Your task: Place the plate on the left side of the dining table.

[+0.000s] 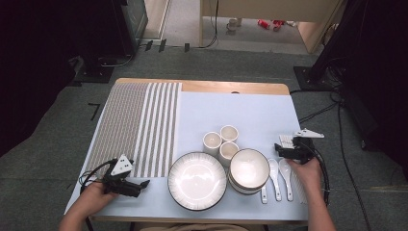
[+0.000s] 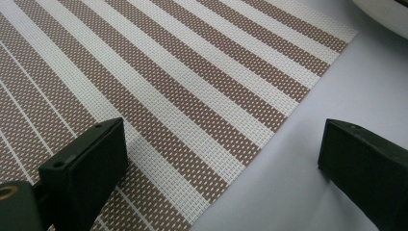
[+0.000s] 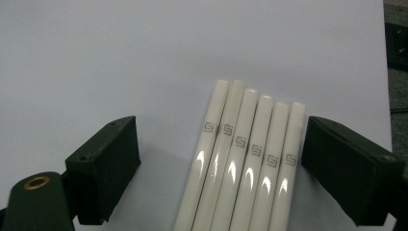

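My left gripper point(image 1: 143, 184) rests near the table's front left corner, jaws open and empty. In the left gripper view its jaws point(image 2: 221, 137) straddle the near corner of a brown-and-white striped placemat point(image 2: 168, 86). My right gripper point(image 1: 287, 150) hovers at the right side over a row of several white chopsticks point(image 1: 286, 140). The right gripper view shows the jaws point(image 3: 219, 127) open around those chopsticks point(image 3: 245, 144), which lie side by side on the table. The right jaw stands close beside the outermost stick; the left jaw is well apart.
The placemat point(image 1: 139, 125) covers the table's left part. A white plate point(image 1: 197, 180) lies at front centre, beside stacked bowls point(image 1: 248, 168), three cups point(image 1: 228, 150) and white spoons point(image 1: 274, 175). A white dish rim point(image 2: 385, 14) shows in the left gripper view's top right corner.
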`<state>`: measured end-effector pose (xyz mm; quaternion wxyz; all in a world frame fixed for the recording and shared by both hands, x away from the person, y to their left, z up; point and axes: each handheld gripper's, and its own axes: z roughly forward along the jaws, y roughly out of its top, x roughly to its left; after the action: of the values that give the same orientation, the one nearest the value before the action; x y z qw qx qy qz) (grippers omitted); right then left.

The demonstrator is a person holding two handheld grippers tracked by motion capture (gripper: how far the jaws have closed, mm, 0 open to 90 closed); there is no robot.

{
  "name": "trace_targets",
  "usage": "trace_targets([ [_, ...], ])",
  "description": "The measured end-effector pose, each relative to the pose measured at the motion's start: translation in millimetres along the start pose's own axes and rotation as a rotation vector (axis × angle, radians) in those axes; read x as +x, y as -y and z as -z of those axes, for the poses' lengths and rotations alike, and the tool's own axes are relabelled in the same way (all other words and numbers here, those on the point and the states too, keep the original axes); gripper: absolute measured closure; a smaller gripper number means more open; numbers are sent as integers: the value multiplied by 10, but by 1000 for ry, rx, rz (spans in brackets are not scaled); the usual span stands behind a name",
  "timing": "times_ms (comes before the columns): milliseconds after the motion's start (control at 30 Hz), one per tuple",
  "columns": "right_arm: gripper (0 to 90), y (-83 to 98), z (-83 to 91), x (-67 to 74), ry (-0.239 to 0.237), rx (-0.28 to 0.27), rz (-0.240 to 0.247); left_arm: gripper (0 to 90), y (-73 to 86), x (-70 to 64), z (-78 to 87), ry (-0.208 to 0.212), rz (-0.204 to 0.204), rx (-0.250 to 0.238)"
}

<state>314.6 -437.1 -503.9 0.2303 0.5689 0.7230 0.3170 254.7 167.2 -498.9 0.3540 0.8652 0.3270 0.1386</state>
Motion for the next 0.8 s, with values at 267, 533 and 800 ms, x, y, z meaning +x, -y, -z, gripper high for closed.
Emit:
trace_targets([
  [267, 126, 0, 0, 1, 0, 0, 0, 32, -8, 12, -4, 9, -14, 1],
  [533, 125, -1, 0, 1, 0, 1, -1, 32, -14, 19, -9, 14, -18, 0],
  [800, 126, -1, 0, -2, 0, 1, -2, 34, -16, 35, -10, 21, -13, -2],
])
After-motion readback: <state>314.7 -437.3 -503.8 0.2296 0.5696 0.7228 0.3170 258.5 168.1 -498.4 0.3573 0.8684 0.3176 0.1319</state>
